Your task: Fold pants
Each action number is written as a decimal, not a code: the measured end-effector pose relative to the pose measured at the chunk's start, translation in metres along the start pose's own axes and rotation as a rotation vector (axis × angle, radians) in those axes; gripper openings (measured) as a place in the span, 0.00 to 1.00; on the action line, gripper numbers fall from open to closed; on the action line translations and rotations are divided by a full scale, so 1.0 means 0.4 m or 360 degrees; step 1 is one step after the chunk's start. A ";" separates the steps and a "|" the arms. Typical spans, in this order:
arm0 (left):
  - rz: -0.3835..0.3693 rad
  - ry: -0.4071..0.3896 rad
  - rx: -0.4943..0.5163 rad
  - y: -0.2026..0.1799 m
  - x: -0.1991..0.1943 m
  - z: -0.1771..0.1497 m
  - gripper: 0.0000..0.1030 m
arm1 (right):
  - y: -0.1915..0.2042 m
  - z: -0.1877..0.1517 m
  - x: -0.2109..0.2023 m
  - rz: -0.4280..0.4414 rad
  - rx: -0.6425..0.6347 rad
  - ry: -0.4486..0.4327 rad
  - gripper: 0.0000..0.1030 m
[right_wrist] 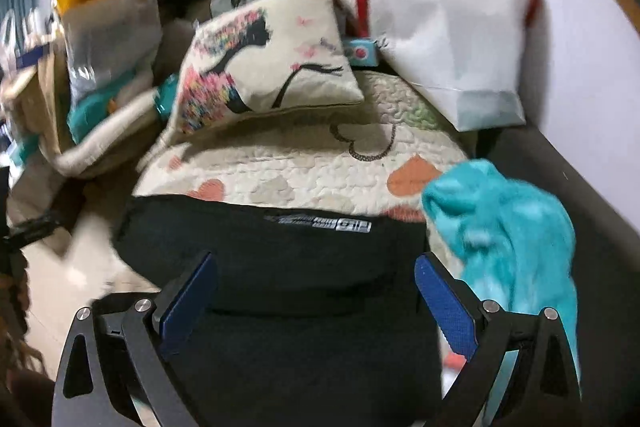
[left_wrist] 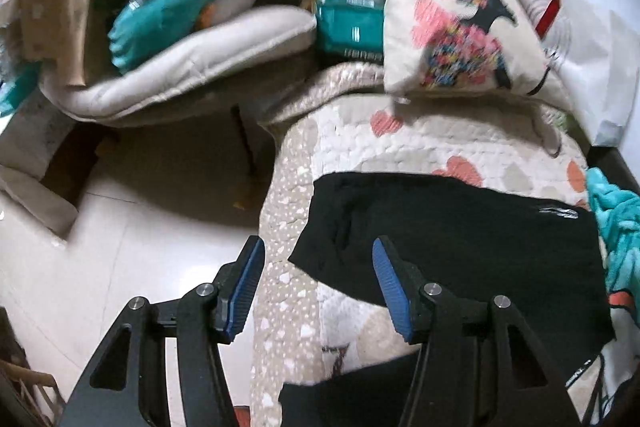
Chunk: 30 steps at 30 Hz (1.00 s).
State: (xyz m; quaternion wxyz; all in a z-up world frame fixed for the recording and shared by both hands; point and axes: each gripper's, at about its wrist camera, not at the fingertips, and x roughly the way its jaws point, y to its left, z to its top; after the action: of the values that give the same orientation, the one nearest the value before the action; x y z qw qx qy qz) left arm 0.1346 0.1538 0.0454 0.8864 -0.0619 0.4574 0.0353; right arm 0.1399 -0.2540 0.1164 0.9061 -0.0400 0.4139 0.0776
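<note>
Left wrist view shows my left tongs (left_wrist: 318,267) spread wide, holding nothing, above the near-left corner of the black fabric pants (left_wrist: 460,239), which lie flat on the heart-patterned quilted bed (left_wrist: 420,147) for folding. My right tongs (right_wrist: 316,283) hang equally wide over their middle, beside a teal fleece cloth (right_wrist: 516,223).

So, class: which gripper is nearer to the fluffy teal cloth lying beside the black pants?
Right. The right gripper has the teal cloth beside its finger; the left gripper sits at the pants' opposite edge.

Dim indoor light; glare sheening off pale glossy floor tiles (left_wrist: 80,267) left of left gripper. Motion blur smearing clutter ahead, worse in right view. Fisheye bending, darkening edges.
</note>
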 end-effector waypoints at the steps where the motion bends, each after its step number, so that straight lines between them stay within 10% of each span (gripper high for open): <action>1: -0.0001 0.0017 0.0012 -0.001 0.026 0.005 0.54 | -0.007 0.013 0.034 0.0008 -0.0003 0.0022 0.97; 18: -0.0302 0.0132 0.0001 -0.030 0.316 0.131 0.54 | 0.028 0.077 0.423 0.0306 -0.0335 0.0354 0.84; 30: -0.0352 0.0179 0.0292 -0.067 0.395 0.135 0.67 | 0.092 0.058 0.550 0.0448 -0.0478 0.0502 0.79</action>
State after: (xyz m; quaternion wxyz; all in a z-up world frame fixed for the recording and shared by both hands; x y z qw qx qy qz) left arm 0.2728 0.1358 -0.0501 0.8599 -0.0327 0.4979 -0.1081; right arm 0.2927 -0.1907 -0.0350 0.7945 -0.1278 0.5354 0.2564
